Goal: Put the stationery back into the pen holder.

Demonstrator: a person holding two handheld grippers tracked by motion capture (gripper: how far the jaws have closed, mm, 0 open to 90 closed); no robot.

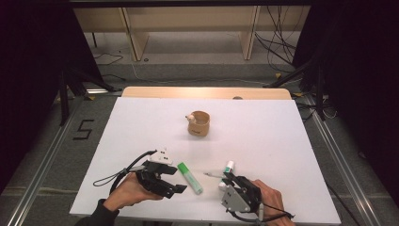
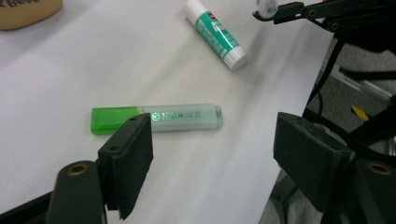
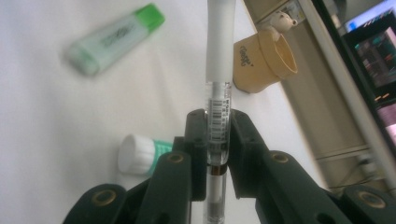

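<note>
While the left gripper (image 2: 212, 158) gapes, the right gripper (image 3: 218, 135) clamps a pen (image 3: 218, 93) (lengthwise, white end forward).

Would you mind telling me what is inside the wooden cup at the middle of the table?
The wooden cup looks empty in the high view; a small figure sits on its rim. Its near wall hides part of the bottom.

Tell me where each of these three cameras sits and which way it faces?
High view: above the person's side, looking forward and down on the white table; both hands show.
Left gripper view: rides the open left gripper, facing the green highlighter and glue stick.
Right gripper view: rides the right gripper, fingers shut on a pen, facing the wooden cup.
Shared: all three show the highlighter.
</note>
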